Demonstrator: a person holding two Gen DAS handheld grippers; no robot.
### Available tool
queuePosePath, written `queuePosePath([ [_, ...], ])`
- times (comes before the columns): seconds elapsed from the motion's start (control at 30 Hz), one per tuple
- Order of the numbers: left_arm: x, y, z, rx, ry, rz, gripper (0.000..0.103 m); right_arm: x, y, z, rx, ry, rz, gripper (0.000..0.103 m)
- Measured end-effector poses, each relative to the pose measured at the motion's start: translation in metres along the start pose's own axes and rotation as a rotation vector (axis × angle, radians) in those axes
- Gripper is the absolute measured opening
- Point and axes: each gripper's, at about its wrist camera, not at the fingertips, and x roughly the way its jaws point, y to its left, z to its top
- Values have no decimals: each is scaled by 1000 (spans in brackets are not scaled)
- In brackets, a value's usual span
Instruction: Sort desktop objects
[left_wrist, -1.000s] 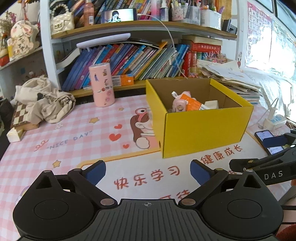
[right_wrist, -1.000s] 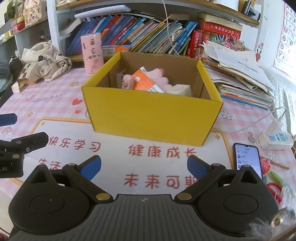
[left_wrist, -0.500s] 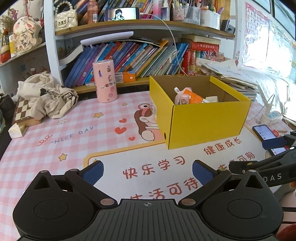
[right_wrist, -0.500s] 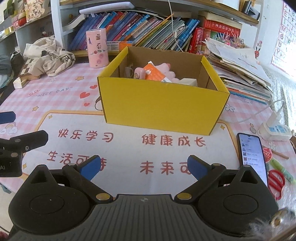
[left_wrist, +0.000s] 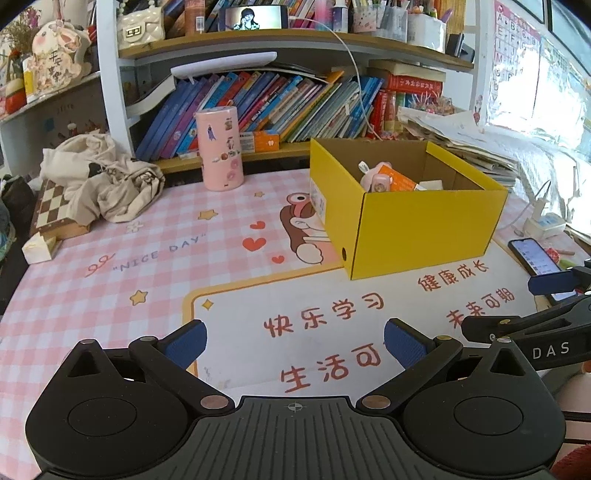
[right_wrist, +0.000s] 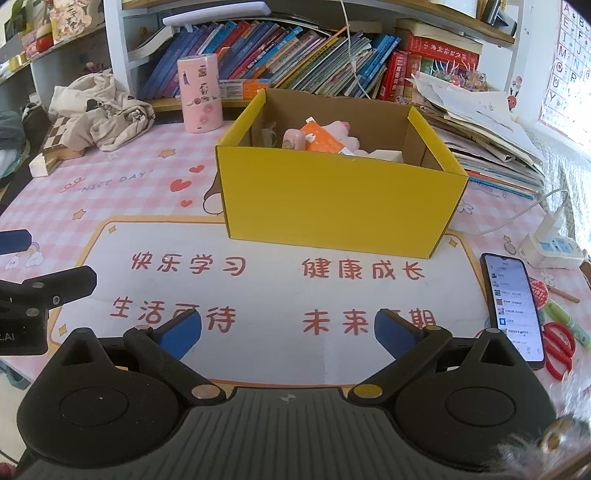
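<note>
A yellow cardboard box (left_wrist: 424, 225) (right_wrist: 332, 206) stands open on the pink desk mat, holding a pink toy (right_wrist: 295, 138), an orange packet (right_wrist: 319, 139) and a white item (right_wrist: 386, 155). My left gripper (left_wrist: 295, 341) hovers open and empty over the mat's printed panel, well short of the box. My right gripper (right_wrist: 288, 330) is also open and empty, in front of the box. Each gripper shows at the edge of the other's view: the right one (left_wrist: 550, 295) and the left one (right_wrist: 40, 262).
A pink cylinder tin (left_wrist: 219, 149) stands by the bookshelf. Crumpled cloth (left_wrist: 99, 177) lies on a chessboard (left_wrist: 51, 214) at the left. A phone (right_wrist: 513, 306), red scissors (right_wrist: 559, 349) and a power strip (right_wrist: 550, 247) lie right of the box. Paper stacks (right_wrist: 480, 122) sit behind.
Both grippers have drawn back from the box, which now looks smaller and farther away. Both stay open and empty.
</note>
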Motion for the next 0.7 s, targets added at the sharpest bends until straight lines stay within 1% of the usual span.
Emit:
queuePosePath([
  [0.7,-15,12,-16,-2,15,-8,103,-11,15,-10,3,-6,0,101],
])
